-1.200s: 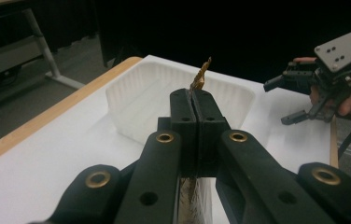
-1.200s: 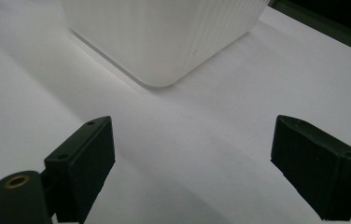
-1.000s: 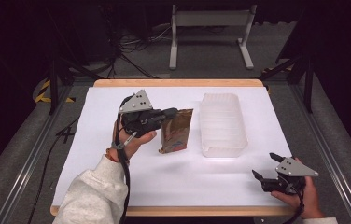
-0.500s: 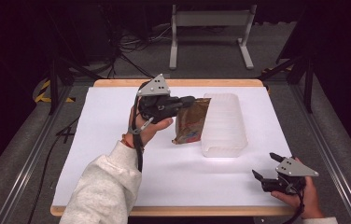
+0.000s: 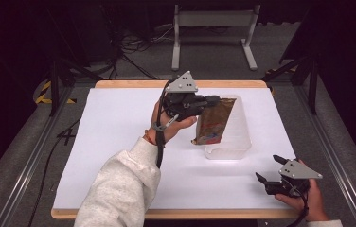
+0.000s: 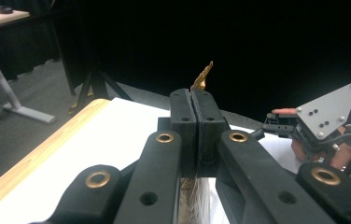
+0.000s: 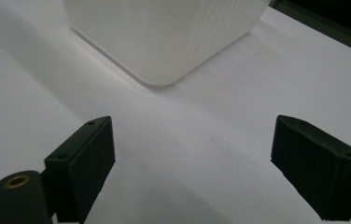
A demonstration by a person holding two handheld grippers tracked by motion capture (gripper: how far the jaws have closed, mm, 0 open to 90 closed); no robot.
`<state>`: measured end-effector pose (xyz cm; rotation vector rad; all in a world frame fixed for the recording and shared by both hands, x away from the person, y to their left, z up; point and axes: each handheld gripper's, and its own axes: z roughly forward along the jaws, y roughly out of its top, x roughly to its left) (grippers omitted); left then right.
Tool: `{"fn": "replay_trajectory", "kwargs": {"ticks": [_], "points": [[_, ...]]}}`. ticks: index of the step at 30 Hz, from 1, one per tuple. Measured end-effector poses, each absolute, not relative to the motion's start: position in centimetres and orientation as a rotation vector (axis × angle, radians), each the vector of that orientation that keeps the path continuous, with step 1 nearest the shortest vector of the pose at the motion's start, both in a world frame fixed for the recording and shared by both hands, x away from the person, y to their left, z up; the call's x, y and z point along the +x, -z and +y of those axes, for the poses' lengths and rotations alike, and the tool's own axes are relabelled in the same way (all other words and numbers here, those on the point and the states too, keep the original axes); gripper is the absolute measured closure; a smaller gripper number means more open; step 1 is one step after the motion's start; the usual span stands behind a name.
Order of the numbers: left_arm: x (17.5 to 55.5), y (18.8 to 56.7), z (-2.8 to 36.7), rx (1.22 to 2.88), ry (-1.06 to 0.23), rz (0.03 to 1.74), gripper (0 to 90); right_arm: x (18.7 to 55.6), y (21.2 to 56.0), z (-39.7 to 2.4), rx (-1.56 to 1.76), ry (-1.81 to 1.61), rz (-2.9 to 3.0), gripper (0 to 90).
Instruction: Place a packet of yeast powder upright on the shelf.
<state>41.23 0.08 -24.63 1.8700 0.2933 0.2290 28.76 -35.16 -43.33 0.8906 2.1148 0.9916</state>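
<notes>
Brown pouch (image 5: 213, 120) hangs pinched in the left gripper (image 5: 212, 100) (jaws clamped together) over the clear container (image 5: 240, 142); right gripper (image 5: 269, 169) rests wide open, holding nothing.

L gripper (image 6: 195, 109) clamped on brown pouch (image 6: 203, 76)

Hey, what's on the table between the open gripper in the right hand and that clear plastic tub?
Nothing: in the right gripper view, only bare white table cover lies between the open right gripper and the ribbed clear plastic tub. The high view shows the same.
</notes>
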Motion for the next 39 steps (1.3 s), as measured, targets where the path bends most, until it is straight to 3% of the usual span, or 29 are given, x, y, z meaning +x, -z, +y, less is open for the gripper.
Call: {"fn": "replay_trajectory", "kwargs": {"ticks": [27,39], "points": [[42.6,28.8,-6.0,1.901,-0.085,0.231,88.5,28.8,43.5,-35.1,0.878,-0.984,2.130,14.1],[42.8,31.5,-5.6,1.937,-0.058,0.260,88.4,28.8,43.5,-35.0,0.869,-0.983,2.131,14.1]]}}
